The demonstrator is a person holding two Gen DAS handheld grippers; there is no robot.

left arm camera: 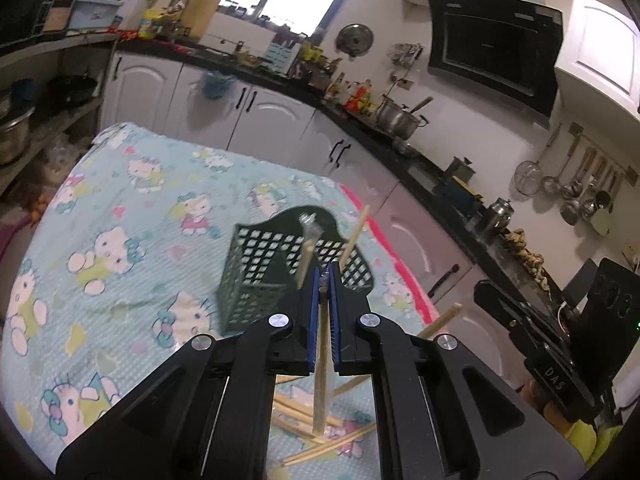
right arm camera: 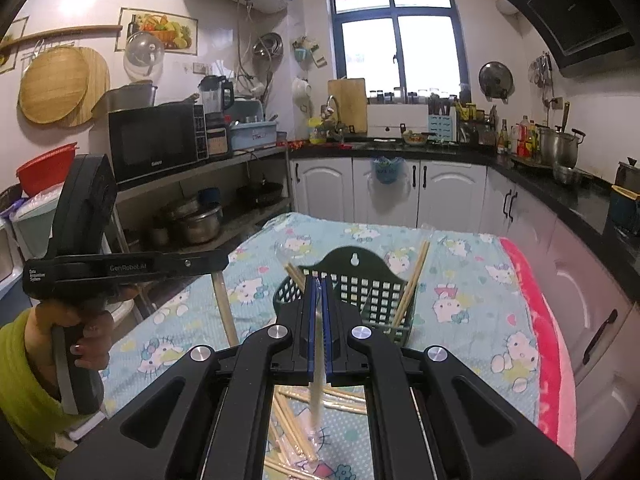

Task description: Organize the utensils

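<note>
Chopsticks of pale wood lie scattered [left arm camera: 320, 438] at the bottom centre of the left wrist view, on the light-blue cartoon-cat tablecloth [left arm camera: 120, 208]. The left gripper [left arm camera: 325, 276] is clamped on one upright wooden chopstick [left arm camera: 321, 364], just before the dark green perforated plastic basket [left arm camera: 256, 276] at mid-frame.

From the right wrist, the right gripper [right arm camera: 319, 284] is closed on another pale chopstick [right arm camera: 317, 384]. Behind it the basket [right arm camera: 360, 288] holds several chopsticks [right arm camera: 412, 284]; more lie loose [right arm camera: 292, 424] at bottom centre.
</note>
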